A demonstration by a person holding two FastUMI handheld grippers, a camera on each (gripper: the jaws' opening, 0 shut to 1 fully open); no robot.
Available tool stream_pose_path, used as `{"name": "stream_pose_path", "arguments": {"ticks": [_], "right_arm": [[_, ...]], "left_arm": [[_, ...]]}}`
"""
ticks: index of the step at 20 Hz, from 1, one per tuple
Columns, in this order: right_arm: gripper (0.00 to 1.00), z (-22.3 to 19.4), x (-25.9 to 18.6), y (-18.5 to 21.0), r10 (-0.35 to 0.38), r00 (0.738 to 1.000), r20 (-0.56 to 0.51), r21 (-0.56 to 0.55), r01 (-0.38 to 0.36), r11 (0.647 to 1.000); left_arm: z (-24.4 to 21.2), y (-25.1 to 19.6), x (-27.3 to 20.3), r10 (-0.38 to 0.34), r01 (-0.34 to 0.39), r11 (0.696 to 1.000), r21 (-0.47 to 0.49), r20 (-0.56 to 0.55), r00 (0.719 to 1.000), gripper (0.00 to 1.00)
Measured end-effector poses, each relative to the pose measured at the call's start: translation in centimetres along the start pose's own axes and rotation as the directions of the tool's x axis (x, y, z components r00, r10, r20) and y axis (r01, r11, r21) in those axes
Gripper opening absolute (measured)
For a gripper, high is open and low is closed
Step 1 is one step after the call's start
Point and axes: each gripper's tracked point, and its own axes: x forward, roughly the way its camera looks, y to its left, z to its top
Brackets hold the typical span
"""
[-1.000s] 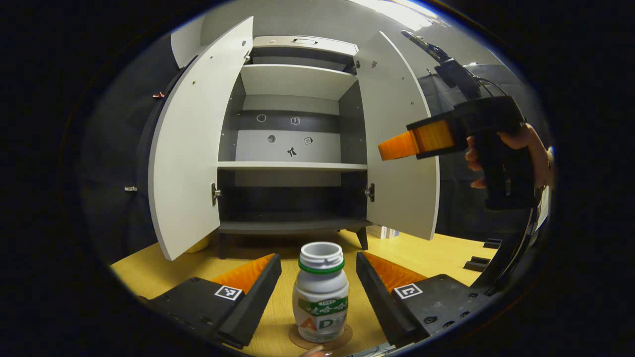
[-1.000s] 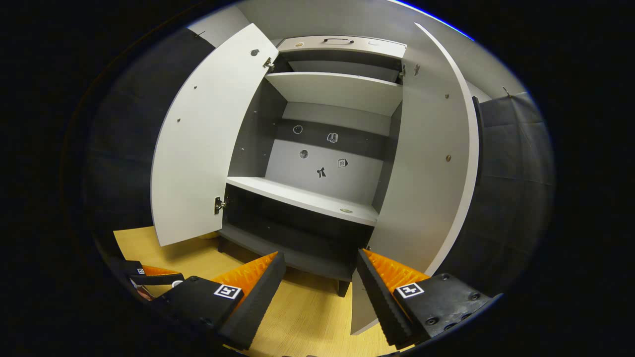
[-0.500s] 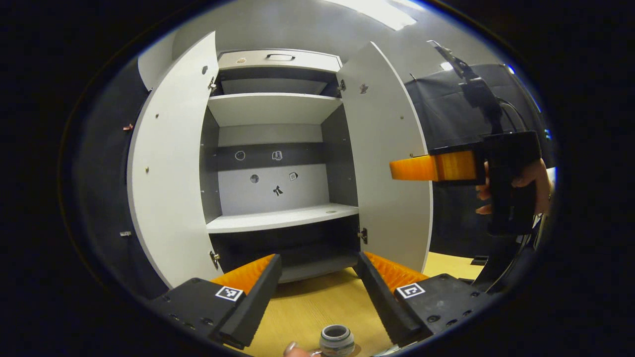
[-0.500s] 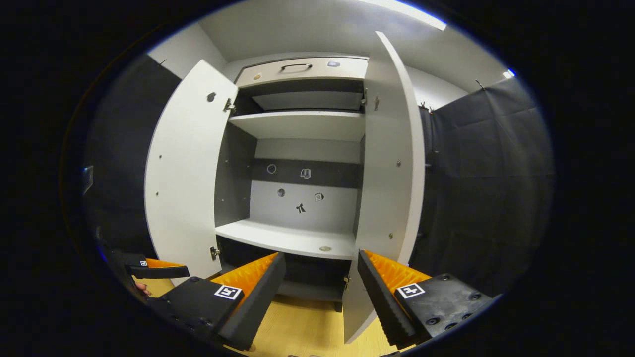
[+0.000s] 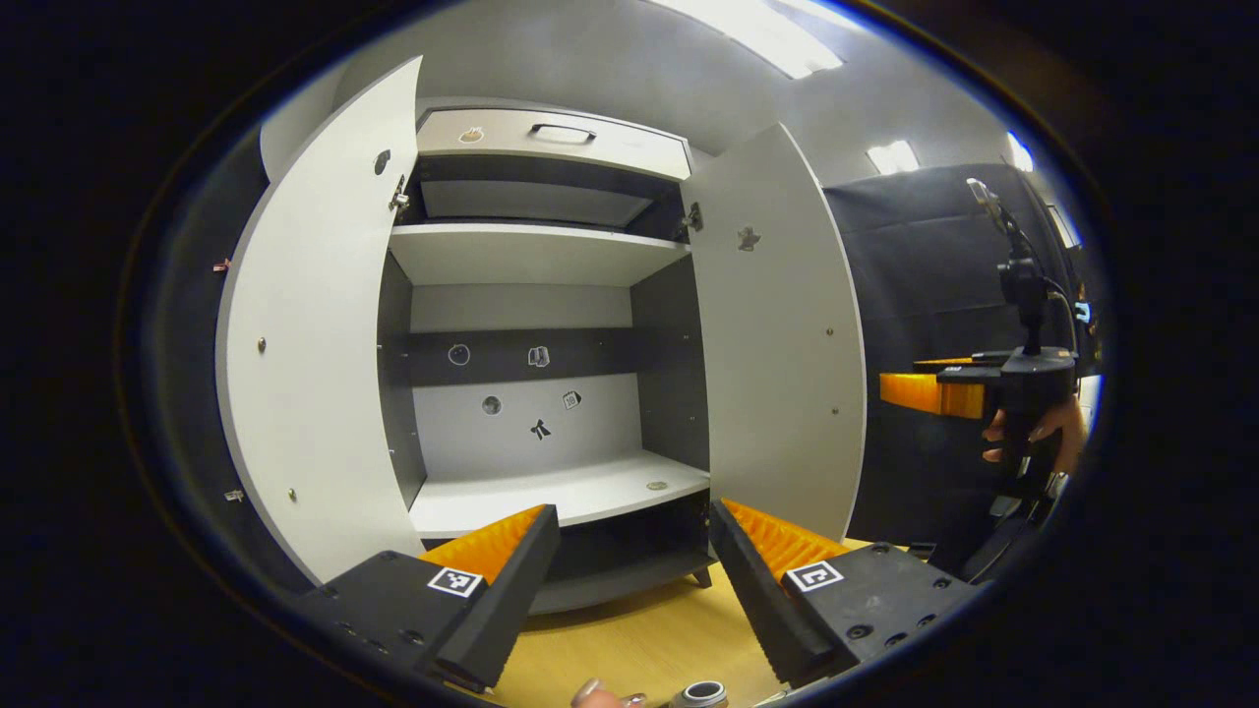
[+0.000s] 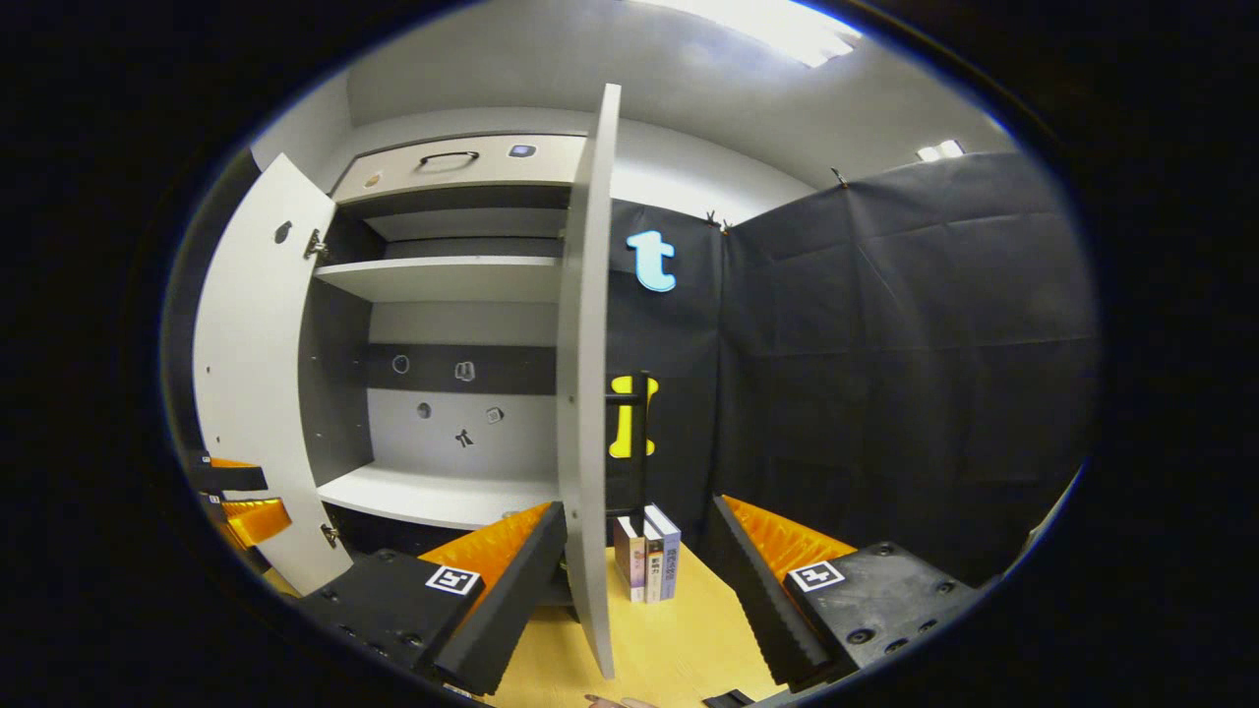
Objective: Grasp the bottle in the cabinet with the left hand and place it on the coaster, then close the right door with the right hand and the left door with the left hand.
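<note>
Swinging rightward, your right gripper (image 6: 637, 580) now faces the right door (image 6: 584, 393) edge-on, jaws apart; your left gripper (image 5: 634, 580), also spread, hovers above the grey-capped bottle (image 5: 700, 694) on the worktop (image 5: 639, 639).

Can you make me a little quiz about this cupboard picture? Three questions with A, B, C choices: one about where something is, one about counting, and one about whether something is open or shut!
1. Where do the books stand?
A. on the tabletop beside the cupboard
B. on the top shelf
C. inside the drawer

2. How many books are there?
A. one
B. three
C. six

3. How is the right door?
A. shut
B. taken off
C. open

Answers:
1 A: they stand upright on the wooden table, just past the door's edge.
2 B: three spines show side by side.
3 C: it swings out, edge-on between the right tool fingers, and the cupboard shelves show.
</note>
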Motion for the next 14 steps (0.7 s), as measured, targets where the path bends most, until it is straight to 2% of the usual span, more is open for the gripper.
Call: {"name": "stream_pose_path", "arguments": {"ticks": [2, 5, 10, 14], "right_arm": [[0.98, 0.2, 1.2, -2.3, -0.041, 0.999, 0.005, 0.014, 0.04, 0.999], [0.97, -0.3, 4.1, -5.1, -0.048, 0.999, -0.007, 0.021, 0.048, 0.999], [0.96, -1.6, 8.7, -4.3, 0.124, 0.992, -0.03, 0.054, -0.122, 0.991], [0.95, -1.8, 10.8, -3.1, 0.243, 0.97, -0.018, 0.042, -0.242, 0.969]], "left_arm": [[0.2, 0.4, 0.8, 0.014, -0.014, 1.0, 0.0, -0.006, 1.0, 0.96], [0.8, 0.5, 1.9, 0.078, -0.078, 0.997, -0.017, 0.006, 0.997, 0.96], [1.9, 0.3, 3.2, 0.242, -0.239, 0.967, -0.092, 0.033, 0.97, 0.96], [2.7, -0.2, 2.5, 0.322, -0.313, 0.941, -0.125, 0.055, 0.945, 0.97]]}}
